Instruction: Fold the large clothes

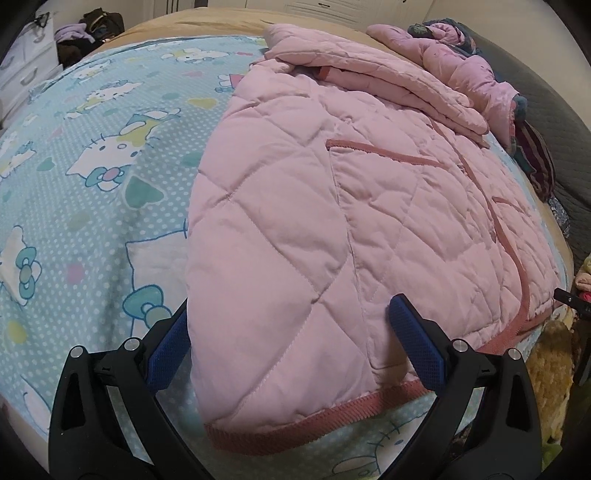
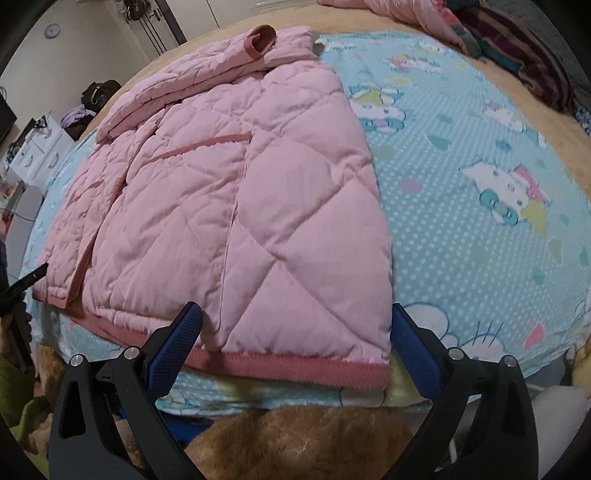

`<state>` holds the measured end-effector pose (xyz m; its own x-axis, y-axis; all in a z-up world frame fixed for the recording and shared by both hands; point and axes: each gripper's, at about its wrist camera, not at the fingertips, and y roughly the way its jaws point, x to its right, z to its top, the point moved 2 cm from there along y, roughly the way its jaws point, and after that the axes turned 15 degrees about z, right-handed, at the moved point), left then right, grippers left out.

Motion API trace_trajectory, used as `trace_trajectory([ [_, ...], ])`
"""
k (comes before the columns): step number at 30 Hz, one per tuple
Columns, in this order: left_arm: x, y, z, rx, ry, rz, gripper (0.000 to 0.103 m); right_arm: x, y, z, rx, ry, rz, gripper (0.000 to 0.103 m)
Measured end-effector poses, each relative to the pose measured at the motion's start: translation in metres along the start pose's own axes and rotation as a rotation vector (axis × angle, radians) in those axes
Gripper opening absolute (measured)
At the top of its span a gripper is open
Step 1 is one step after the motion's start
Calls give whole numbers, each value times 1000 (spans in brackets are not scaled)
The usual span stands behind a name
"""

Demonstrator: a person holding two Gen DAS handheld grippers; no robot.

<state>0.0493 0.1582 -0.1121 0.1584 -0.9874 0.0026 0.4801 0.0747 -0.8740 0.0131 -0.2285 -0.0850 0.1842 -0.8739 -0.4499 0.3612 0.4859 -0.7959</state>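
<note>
Both the left claw [image 1: 291,343] and right claw [image 2: 291,343] gape spread over the pink quilted jacket's [image 1: 332,221] hem

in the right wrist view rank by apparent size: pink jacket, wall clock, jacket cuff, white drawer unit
1. pink jacket
2. white drawer unit
3. jacket cuff
4. wall clock
Drawer unit and clock are farther away, so true sizes are unsure.

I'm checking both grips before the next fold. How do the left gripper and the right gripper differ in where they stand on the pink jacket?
The left gripper straddles the hem corner of the pink jacket on its own side; the right gripper straddles the opposite hem corner. On the left gripper the jacket covers most of one blue pad; on the right gripper the side edge runs just inside a pad. Both are open, jaws wide, with quilted fabric between them.
</note>
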Motion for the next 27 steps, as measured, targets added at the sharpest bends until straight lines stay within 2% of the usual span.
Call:
trace_trajectory([
  [1,0,0,0,-2,-1,-2,94,-1,-1,-1,8,-7,2,99],
  [3,0,0,0,-3,-2,-6,94,-4,-3,0,20,-13,25,92],
  [7,-1,0,0,-5,-2,-7,94,-8,-13,3,52,-29,59,51],
  [11,-1,0,0,-7,-6,-13,94,-13,-23,8,96,-57,117,28],
  [14,-3,2,0,-17,-22,-31,91,-19,-38,19,182,-62,179,20],
  [15,-4,1,-1,-18,-25,-28,86,-21,-43,22,204,-69,190,20],
  [17,-7,-1,0,-18,-39,-37,64,-30,-53,31,249,-91,208,19],
  [20,-11,-8,2,-11,-55,-63,38,-38,-60,45,277,-113,217,18],
  [23,-5,-23,7,34,-40,-67,20,-43,-62,55,287,-127,210,18],
  [27,2,-45,20,100,-26,-84,13,-47,-64,59,302,-128,208,18],
])
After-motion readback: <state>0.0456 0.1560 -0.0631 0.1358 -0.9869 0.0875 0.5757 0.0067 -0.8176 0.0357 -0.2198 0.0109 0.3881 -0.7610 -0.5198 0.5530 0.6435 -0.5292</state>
